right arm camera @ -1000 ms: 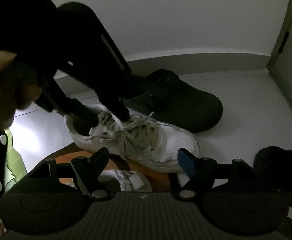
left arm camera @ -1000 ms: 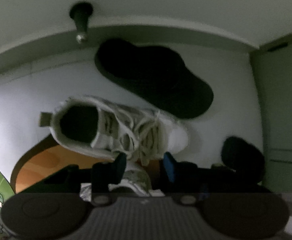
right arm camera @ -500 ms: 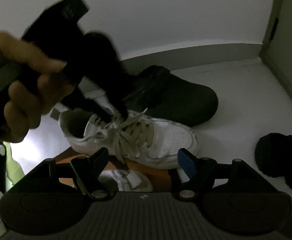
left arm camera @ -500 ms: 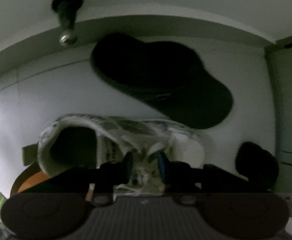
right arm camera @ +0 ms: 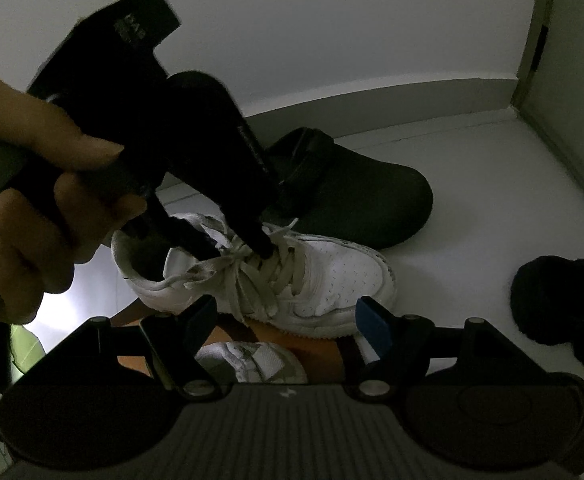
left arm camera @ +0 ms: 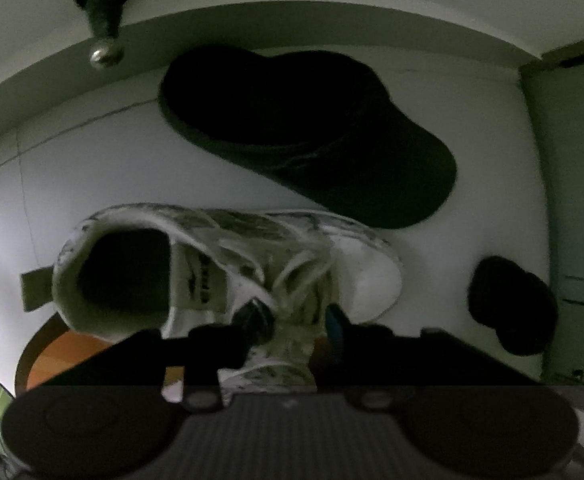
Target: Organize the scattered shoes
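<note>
The left hand-held gripper [right arm camera: 238,240] points steeply down over the laces of a white sneaker [right arm camera: 292,276], jaws opening astride them. The sneaker lies on the floor, toe toward the right. The right hand-held gripper [right arm camera: 288,320] hovers nearer the camera, wide and empty. Two white sneakers, one black shoe [right arm camera: 356,196].

Black tongs [right arm camera: 288,326], one blue pad
</note>
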The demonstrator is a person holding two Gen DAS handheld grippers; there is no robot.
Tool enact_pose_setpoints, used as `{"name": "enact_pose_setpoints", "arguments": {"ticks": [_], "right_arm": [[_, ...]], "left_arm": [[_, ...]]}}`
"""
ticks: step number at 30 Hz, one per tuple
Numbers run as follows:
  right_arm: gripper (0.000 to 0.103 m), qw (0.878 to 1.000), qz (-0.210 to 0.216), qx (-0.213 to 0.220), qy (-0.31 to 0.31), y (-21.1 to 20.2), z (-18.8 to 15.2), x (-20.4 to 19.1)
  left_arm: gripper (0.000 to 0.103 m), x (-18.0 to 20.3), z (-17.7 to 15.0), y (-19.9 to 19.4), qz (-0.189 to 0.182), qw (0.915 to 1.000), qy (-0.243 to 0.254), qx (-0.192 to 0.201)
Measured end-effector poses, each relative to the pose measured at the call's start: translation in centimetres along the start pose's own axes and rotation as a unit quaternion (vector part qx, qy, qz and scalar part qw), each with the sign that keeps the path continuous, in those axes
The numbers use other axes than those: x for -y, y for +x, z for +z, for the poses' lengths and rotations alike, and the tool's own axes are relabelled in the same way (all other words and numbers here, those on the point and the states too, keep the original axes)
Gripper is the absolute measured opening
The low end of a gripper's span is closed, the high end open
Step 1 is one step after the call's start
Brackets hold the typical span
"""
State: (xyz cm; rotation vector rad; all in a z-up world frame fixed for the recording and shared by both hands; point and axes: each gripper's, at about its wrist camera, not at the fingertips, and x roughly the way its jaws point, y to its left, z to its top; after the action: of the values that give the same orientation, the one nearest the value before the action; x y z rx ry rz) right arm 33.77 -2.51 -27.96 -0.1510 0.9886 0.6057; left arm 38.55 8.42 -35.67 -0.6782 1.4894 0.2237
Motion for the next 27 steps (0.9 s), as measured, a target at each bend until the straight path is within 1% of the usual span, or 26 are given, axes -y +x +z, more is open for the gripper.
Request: {"name": "enact_pose_setpoints", "arguments": {"ticks": [2,4,7,8,10,11,13,15,17,19,22,27], "right_arm": [[0.081,1.0,-0.001,-0.001,0.002,-0.1,-0.2,0.1],[0.081,1.0,-0.003,-0.004,0.002,-0.3,-0.3,0.1],[0.081,1.0,-0.008,-0.008,0.001,-0.5,-0.4,0.1],[0.081,1.0,-0.009,-0.009,0.002,-0.5,-0.4,0.2],[0.081,1.0,-0.01,-0.009,0.005,-0.5,-0.5,0.3],[0.081,1.0,-0.01,-0.011,0.006,-0.5,-0.6,0.3],[0.081,1.0,-0.009,-0.018,0.007,-0.3,-0.7,0.3],[0.081,1.0,-0.01,-0.027,0.004,-0.1,-1.0,0.2],[0.081,0.999,-0.011,-0.03,0.005,0.0,-1.1,0.3],[0.081,0.999,-0.01,-0.033,0.008,0.0,-1.3,0.4],[0.081,0.999,-0.009,-0.034,0.011,0.3,-1.3,0.5],[0.081,1.0,0.003,-0.03,0.009,0.6,-1.2,0.4]], "left_arm": [[0.048,-0.1,0.3,0.1,-0.003,1.0,0.007,0.004],[0.048,0.0,0.2,0.4,-0.013,0.9998,0.017,-0.001],[0.048,0.0,-0.1,0.6,-0.017,0.9997,0.018,-0.003],[0.046,0.0,-0.2,0.6,-0.017,0.9997,0.017,-0.001],[0.039,0.0,-0.3,0.3,-0.019,0.9997,0.015,0.006],[0.032,0.0,-0.4,0.2,-0.02,0.9997,0.012,0.011],[0.029,-0.1,-0.5,0.0,-0.022,0.9995,0.004,0.022],[0.016,-0.6,-0.6,0.0,-0.019,0.9994,-0.013,0.026],[0.012,-1.1,-0.7,-0.1,-0.02,0.9989,-0.031,0.027],[0.012,-1.2,-0.6,-0.4,-0.024,0.9984,-0.039,0.032],[0.012,-0.9,-0.5,-1.5,-0.022,0.9981,-0.032,0.048],[0.012,-1.3,-0.3,-1.9,-0.032,0.9975,-0.043,0.046]]}}
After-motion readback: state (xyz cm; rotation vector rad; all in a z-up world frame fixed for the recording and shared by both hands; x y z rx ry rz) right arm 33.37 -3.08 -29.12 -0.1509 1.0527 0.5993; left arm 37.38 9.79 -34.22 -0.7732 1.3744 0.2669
